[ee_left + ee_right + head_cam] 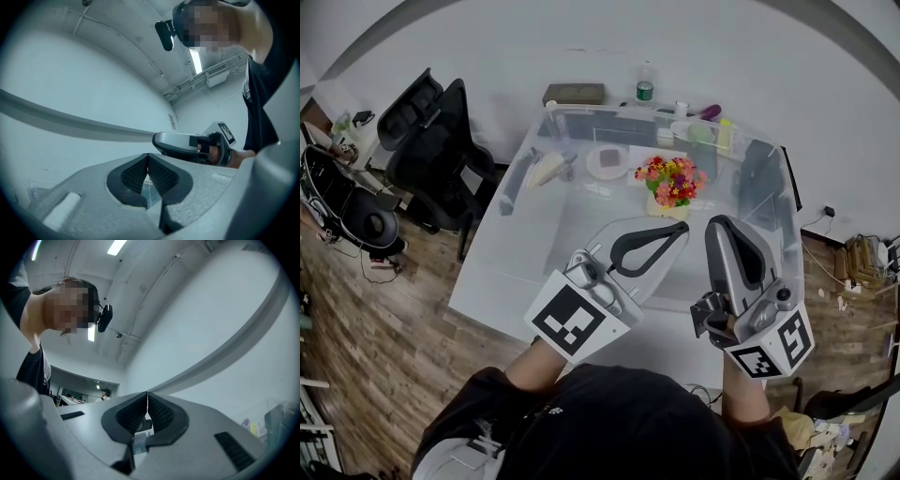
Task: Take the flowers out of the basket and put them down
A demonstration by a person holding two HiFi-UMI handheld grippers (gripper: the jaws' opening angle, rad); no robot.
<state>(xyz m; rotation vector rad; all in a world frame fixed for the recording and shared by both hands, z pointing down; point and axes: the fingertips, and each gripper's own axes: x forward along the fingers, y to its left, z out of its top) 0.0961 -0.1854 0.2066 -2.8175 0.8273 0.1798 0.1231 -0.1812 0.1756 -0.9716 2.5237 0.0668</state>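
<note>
The left gripper (680, 228) has its jaws shut tip to tip, with nothing between them. The right gripper (721, 223) has its jaws likewise closed and empty. The flowers (673, 180) sit in the basket (667, 208) toward the far side of the white tabletop (534, 253). They lie just beyond both grippers' tips, roughly between their lines, and neither gripper touches them. The left tip lies nearer the basket. The bunch appears to stand upright, blooms facing up and stems down in the basket. From steeply overhead its long axis cannot be confirmed.
</note>
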